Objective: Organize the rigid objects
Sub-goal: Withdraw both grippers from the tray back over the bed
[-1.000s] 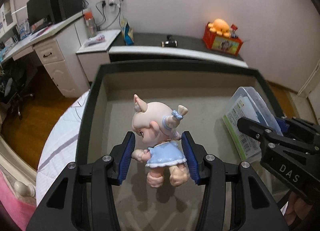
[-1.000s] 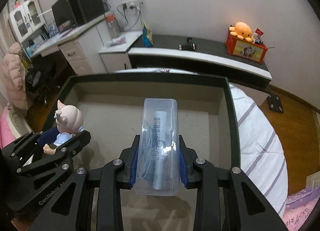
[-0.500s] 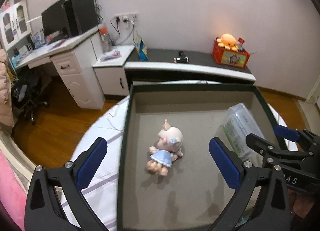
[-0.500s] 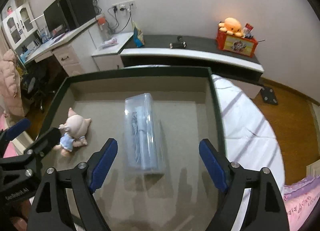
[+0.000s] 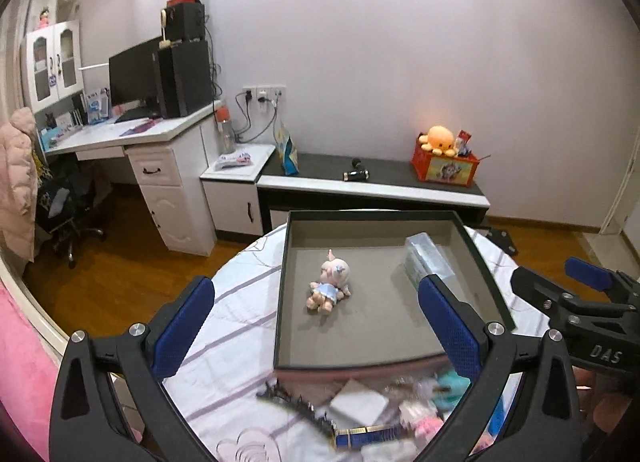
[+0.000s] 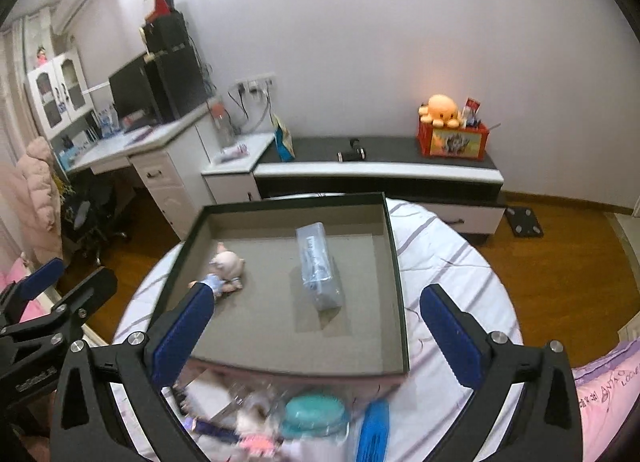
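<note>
Two things lie in the tray (image 6: pixel 396 262): a doll (image 6: pixel 224 268) on its side at nine o'clock, a clear case (image 6: pixel 318 268) near centre, well apart. Left gripper (image 5: pixel 316 322) has jaws wide apart, nothing between them. Right gripper (image 6: pixel 316 326) has just been opening, also empty. Blurred clutter (image 6: pixel 304 418) sits at six o'clock, outside the tray.

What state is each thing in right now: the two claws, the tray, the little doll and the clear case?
Left claw: open, empty; its jaws have just been opening.
Right claw: open, empty; its jaws have just been opening.
Dark-rimmed shallow grey tray: holds two things.
Small pink doll in a blue dress: lying on its side in the tray.
Clear plastic oblong case: lying flat in the tray, apart from the doll.
Pile of small items: outside the tray, blurred.
</note>
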